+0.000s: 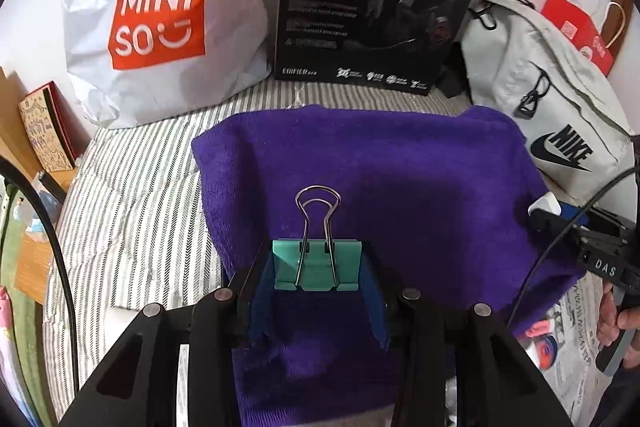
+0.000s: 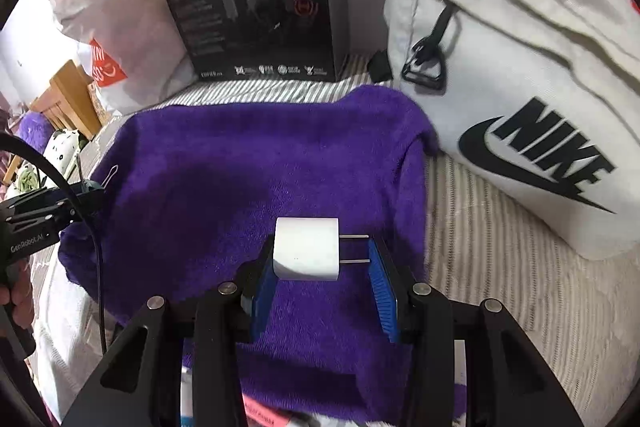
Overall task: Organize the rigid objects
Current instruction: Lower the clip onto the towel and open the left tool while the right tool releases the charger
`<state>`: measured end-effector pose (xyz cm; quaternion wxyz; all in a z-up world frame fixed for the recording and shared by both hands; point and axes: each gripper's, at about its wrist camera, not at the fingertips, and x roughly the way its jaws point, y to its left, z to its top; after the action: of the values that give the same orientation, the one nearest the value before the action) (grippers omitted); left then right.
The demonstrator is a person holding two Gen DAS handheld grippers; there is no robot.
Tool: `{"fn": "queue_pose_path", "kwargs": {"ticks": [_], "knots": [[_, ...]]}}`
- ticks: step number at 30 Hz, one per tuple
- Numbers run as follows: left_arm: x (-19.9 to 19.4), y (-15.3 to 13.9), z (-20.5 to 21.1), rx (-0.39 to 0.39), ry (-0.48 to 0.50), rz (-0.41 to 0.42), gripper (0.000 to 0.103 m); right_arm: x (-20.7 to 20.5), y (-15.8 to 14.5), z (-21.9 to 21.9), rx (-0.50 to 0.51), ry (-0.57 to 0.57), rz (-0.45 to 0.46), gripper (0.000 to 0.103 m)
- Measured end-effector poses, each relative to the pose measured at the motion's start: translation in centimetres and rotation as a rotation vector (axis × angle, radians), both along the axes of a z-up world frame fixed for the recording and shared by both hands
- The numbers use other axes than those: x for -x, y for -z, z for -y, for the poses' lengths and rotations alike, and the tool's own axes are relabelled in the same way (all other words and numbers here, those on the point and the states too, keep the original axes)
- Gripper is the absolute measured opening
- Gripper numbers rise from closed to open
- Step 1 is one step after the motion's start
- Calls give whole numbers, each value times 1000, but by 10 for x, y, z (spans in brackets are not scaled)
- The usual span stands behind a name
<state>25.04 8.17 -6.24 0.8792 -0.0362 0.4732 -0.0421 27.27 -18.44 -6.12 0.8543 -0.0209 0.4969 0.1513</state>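
Left wrist view: left gripper [image 1: 318, 269] clamps a teal binder clip [image 1: 316, 265] over the purple towel [image 1: 400, 167]. Only the right wrist view shows the right gripper [image 2: 324, 267] pinching a white charger [image 2: 306, 249] (prongs against one pad).

The left gripper [image 1: 318, 269] clamps a teal binder clip [image 1: 316, 265] above the purple towel [image 1: 400, 163] spread mid-bed.
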Motion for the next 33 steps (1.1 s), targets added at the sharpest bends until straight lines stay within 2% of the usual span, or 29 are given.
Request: {"fn": "queue_pose_path", "kwargs": {"ticks": [12, 20, 22, 25, 27, 29, 33], "knots": [[-17, 24, 4, -34, 1, -48, 39, -9, 22, -7, 46, -11, -25, 44], [-15, 28, 11, -80, 2, -41, 39, -8, 23, -11, 75, -25, 6, 44], [-13, 29, 12, -93, 3, -35, 39, -8, 23, -9, 57, -25, 9, 47], [-9, 30, 15, -96, 14, -36, 49, -4, 22, -10, 60, -52, 3, 55], [-4, 31, 21, -107, 22, -44, 59, -1, 21, -10, 65, -57, -9, 56], [0, 31, 25, -118, 17, -55, 63, 5, 16, -8, 82, -47, -4, 57], [8, 27, 23, -90, -18, -76, 63, 21, 2, 5, 42, -13, -17, 58]]}}
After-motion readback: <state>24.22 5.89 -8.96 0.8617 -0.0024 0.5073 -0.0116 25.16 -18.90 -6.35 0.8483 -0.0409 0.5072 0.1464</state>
